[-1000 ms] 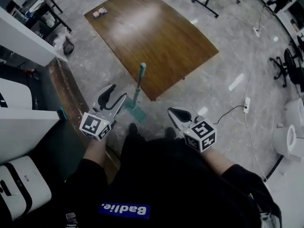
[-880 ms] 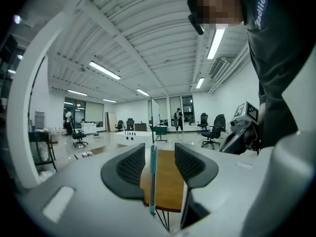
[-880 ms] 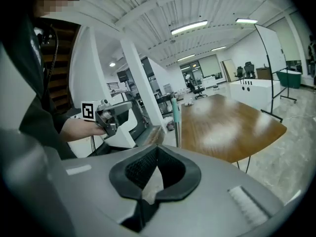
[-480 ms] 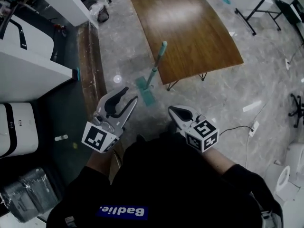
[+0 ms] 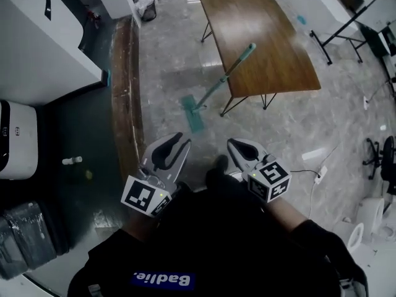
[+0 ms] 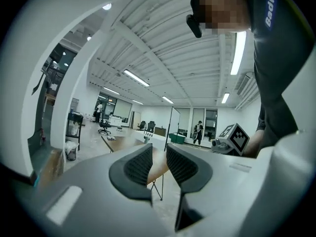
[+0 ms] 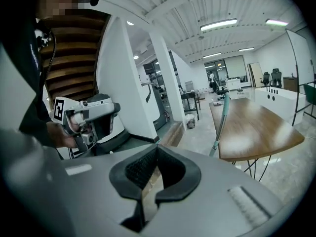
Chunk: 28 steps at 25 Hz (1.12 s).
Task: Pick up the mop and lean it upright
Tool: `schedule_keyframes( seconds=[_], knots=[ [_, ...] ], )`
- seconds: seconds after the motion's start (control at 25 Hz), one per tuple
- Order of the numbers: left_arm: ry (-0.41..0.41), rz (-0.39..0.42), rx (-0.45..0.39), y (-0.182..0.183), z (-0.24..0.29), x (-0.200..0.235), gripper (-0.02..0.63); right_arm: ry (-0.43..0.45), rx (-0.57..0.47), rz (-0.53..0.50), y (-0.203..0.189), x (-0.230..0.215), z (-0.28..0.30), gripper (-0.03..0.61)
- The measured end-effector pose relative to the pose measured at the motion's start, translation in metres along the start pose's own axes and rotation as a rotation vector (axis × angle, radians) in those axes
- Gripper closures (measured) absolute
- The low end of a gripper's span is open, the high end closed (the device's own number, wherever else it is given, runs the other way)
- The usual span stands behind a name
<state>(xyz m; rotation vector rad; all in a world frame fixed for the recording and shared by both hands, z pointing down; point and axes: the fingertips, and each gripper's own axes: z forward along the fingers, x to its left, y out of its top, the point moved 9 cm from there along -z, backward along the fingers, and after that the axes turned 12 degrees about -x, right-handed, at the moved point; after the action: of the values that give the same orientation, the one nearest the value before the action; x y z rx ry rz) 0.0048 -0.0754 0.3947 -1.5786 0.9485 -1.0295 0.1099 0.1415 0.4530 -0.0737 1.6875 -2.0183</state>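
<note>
So: the mop (image 5: 223, 82) is out of your hands and both grippers are back near your body. A second ago it stood just off the left gripper (image 5: 184, 140), whose jaws were then spread wide. Now it's well apart from both tools, across a stretch of bare floor (image 5: 167, 73).

Left gripper: jaws have just been closing. In the left gripper view (image 6: 159, 147) the pads stand a narrow gap apart with nothing between them.

Right gripper (image 5: 234, 146): tips pressed together on nothing, as its own view (image 7: 157, 149) shows.

Reading for the task: the lean looks done (released and backed off, no contact left). I judge that all that remains is seeing whether it stays put.

The mop itself:
- Flat teal head (image 5: 192, 113) on the floor, a little out from the table (image 5: 260, 36).
- Thin pole slanting up from the head, resting against the table's near edge.
- Teal grip end sticking up past the wooden top.
- From the right gripper view the pole (image 7: 220, 120) looks steep, close to upright, against that edge.
- The lean rests on that single edge, so a sideways slide along it is the likely risk.
</note>
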Motion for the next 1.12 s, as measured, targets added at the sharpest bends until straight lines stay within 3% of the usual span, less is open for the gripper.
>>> schedule_keyframes(
  seconds=[0.2,0.36,0.8,1.12],
  knots=[
    [0.028,-0.045,-0.055,0.011,-0.047,-0.006,0.535,0.026,-0.044,-0.046,0.008,0.050,0.000,0.574],
    [0.010,-0.025,-0.055,0.022,-0.059,-0.025,0.546,0.082,-0.091,-0.104,0.025,0.072,-0.006,0.574],
    [0.059,0.056,-0.020,0.032,-0.040,-0.079,0.578,0.209,-0.180,-0.115,0.047,0.053,-0.034,0.575],
    [0.098,0.063,0.029,0.019,-0.019,-0.109,0.583,0.287,-0.173,-0.039,0.036,0.032,-0.048,0.575]
  ],
)
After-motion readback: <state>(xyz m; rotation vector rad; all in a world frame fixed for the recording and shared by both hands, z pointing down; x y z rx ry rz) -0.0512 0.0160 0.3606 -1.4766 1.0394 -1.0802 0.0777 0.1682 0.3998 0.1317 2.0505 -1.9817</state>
